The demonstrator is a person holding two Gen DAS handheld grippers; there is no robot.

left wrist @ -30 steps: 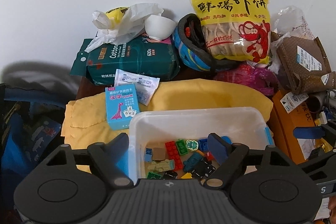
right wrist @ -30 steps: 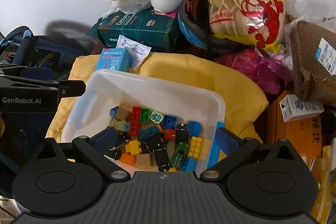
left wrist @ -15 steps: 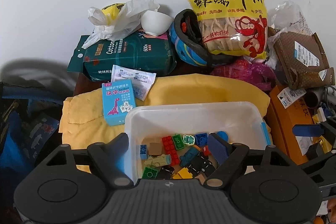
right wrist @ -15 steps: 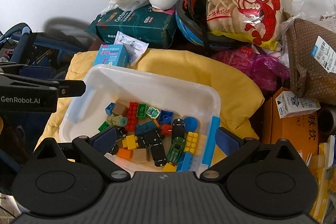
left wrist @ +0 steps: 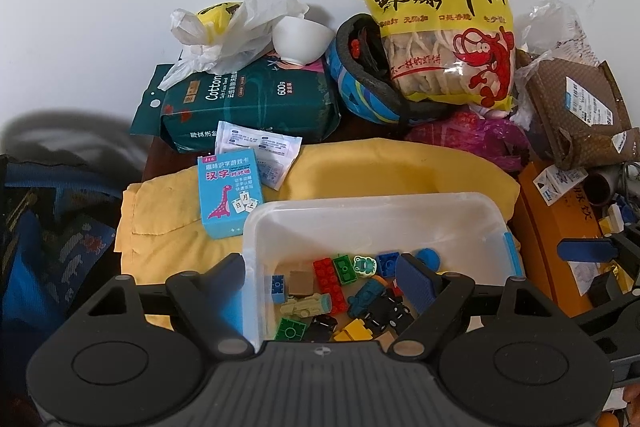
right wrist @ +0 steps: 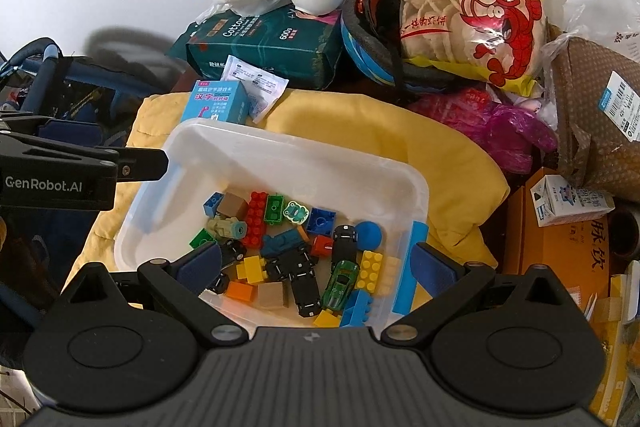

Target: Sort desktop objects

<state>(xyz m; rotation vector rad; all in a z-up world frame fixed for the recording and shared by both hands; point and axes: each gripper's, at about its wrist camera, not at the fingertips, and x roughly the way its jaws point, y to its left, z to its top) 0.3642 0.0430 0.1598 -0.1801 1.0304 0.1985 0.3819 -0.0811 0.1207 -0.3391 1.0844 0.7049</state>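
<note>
A clear plastic bin [left wrist: 372,199] [right wrist: 280,143] sits on a yellow cloth [left wrist: 400,167] [right wrist: 400,131] and holds several toy bricks, such as a red brick [left wrist: 330,283] [right wrist: 256,219], and toy cars, one of them green [right wrist: 340,283]. My left gripper [left wrist: 322,267] is open and straddles the bin's left wall, one finger outside and one inside. My right gripper [right wrist: 316,259] is open too, its left finger inside the bin and its right finger outside the right wall by the blue latch [right wrist: 410,259]. A light blue card box [left wrist: 228,199] [right wrist: 218,103] lies just behind the bin's left corner.
Along the white wall are a green tissue pack [left wrist: 248,107] with a white bowl [left wrist: 300,39] on it, a blue helmet [left wrist: 360,87], a yellow shrimp-chip bag [left wrist: 444,27] and a magenta bag [left wrist: 472,139]. A brown parcel [right wrist: 600,115] and an orange box [right wrist: 568,247] crowd the right.
Both views have drawn back slightly, so more of the bin's inside shows. The fingers keep the same spread and the objects have not shifted.
</note>
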